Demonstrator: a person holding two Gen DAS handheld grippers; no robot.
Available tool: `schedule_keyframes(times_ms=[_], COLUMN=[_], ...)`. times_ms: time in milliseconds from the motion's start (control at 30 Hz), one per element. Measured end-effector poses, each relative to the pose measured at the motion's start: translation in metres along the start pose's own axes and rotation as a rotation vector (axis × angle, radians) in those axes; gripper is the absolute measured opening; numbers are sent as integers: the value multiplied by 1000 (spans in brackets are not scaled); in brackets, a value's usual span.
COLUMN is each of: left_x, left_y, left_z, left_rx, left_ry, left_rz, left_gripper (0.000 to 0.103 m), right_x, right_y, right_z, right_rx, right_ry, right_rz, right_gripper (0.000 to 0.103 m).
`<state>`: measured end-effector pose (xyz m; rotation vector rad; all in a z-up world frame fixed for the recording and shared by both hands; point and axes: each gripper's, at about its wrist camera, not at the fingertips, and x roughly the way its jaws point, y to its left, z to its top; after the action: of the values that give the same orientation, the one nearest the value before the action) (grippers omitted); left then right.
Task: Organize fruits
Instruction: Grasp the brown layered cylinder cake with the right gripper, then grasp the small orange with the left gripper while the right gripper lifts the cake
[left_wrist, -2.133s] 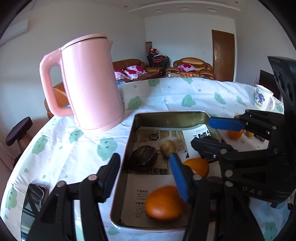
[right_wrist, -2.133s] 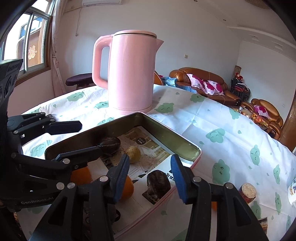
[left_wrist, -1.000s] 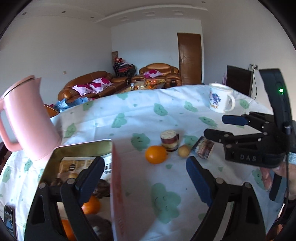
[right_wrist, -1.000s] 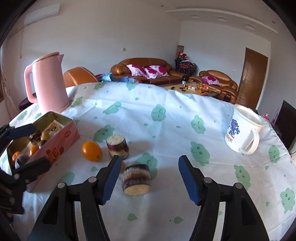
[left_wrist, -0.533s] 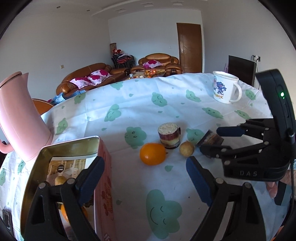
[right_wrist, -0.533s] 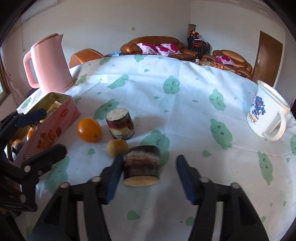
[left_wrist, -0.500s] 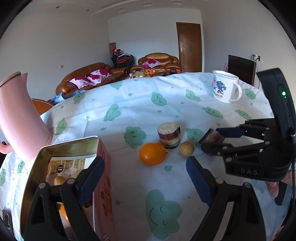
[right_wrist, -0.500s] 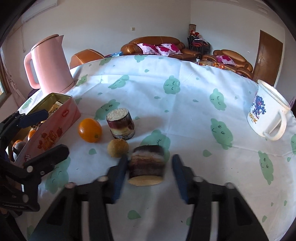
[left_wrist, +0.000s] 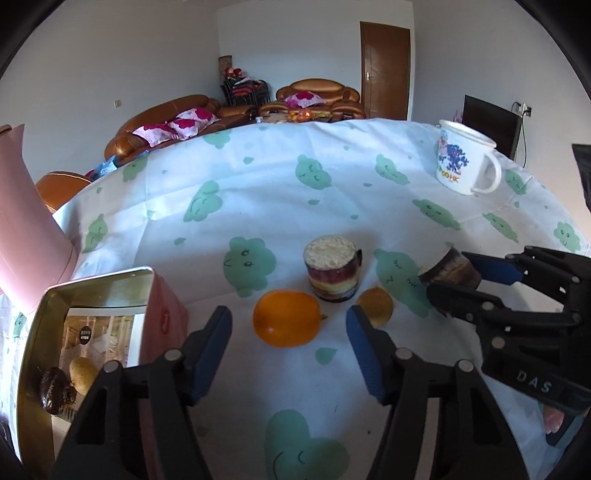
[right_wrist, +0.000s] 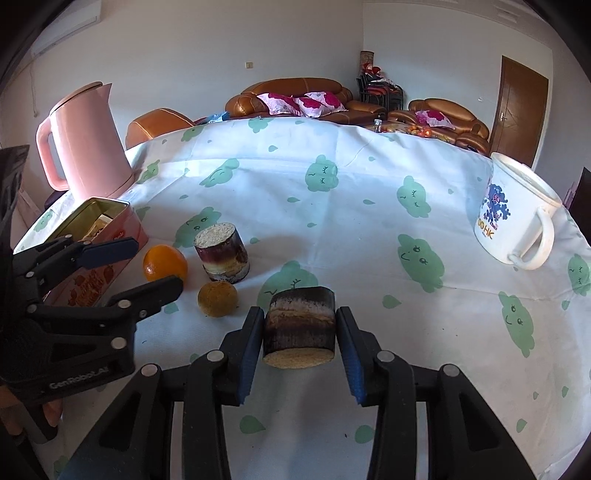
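Two grippers now work the loose fruit beside the tin (left_wrist: 92, 291).
Right gripper (right_wrist: 300, 334) has just clamped its fingers on the lying sugarcane stub (right_wrist: 299, 326); left gripper (left_wrist: 288, 338) fingers, still apart, are closing around the orange (left_wrist: 286, 323) on the table (left_wrist: 258, 192).

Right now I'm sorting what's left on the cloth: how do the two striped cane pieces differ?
The standing piece is upright on the cloth, pale cut end up; the lying piece is on its side, cut end toward the right camera. The standing piece is free, beside the orange; the lying piece is clamped between the right tongs. Both are short, dark-skinned cylinders with pale bands.
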<state>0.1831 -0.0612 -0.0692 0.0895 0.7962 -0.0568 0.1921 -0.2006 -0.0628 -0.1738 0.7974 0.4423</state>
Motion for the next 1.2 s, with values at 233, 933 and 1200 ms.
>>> schedule_keyframes(times_ms=[233,933,1200], left_x=[10,-18,-28], left_y=[3,5,1], left_z=[2,-3,-4], left_rx=[-23,-27,-14], left_ry=[40,-87,-136], left_rz=[-10,-87,-76], left_gripper=[47,46,46], right_x=[5,-13,-20], right_y=[2,3,5], right_z=[1,-1,-2], right_rx=[-10,-17,-30], right_ry=[22,-70,-106], right_rz=[6,6,7], right_gripper=[42,42,42])
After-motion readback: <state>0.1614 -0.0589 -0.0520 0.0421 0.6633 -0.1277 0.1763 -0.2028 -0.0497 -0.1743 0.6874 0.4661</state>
